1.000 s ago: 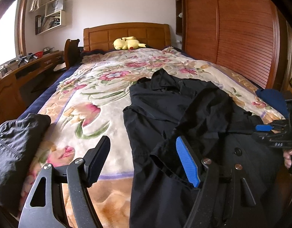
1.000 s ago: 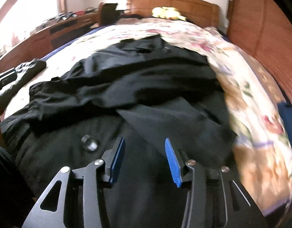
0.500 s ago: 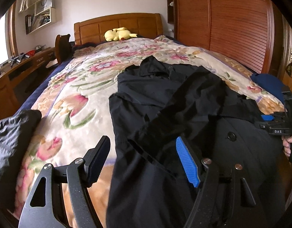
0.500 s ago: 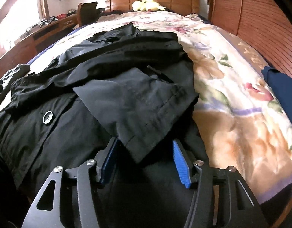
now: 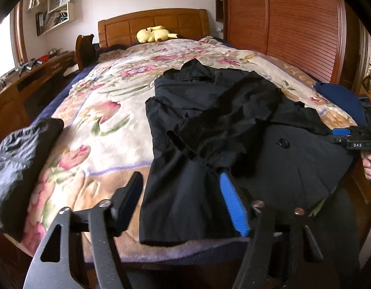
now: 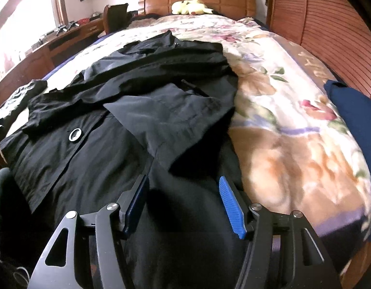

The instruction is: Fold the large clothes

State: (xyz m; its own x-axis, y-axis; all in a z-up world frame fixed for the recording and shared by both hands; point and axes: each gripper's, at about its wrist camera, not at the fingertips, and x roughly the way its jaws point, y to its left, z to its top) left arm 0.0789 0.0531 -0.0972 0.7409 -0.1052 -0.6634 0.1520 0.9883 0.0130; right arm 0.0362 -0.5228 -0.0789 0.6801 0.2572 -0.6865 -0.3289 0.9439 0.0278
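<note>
Left wrist view first: the black coat (image 5: 209, 125) lies lengthwise down the floral bedspread (image 5: 108, 125), collar toward the headboard at twelve o'clock and hem at the foot of the bed near six. Both sleeves are already laid across the chest, so the step in hand looks like the lengthwise fold, with the hem to be brought up toward the collar. The left gripper (image 5: 183, 204) hangs over the hem's left corner at six o'clock, its jaws closing but not yet pressing; the cloth edge lies between them, untouched as far as I can tell. At three o'clock the right gripper (image 5: 351, 139) shows side-on at the coat's other edge, held by a hand (image 5: 369, 163). A second dark garment (image 5: 19, 154) sits apart at nine o'clock, and a yellow plush toy (image 5: 154, 33) rests by the headboard.

Right wrist view: the right gripper (image 6: 183, 207) hovers above the lower panel of the coat (image 6: 127, 110), jaws opening and gripping nothing; fabric passes beneath them and a folded sleeve cuff ends just ahead at twelve o'clock. A blue cloth (image 6: 354, 120) lies at three o'clock, clear of the coat.

Next, I judge, each gripper must drop onto its own hem corner, pinch all the layers there, then lift together and carry the hem toward twelve o'clock without dragging the sleeves loose.
</note>
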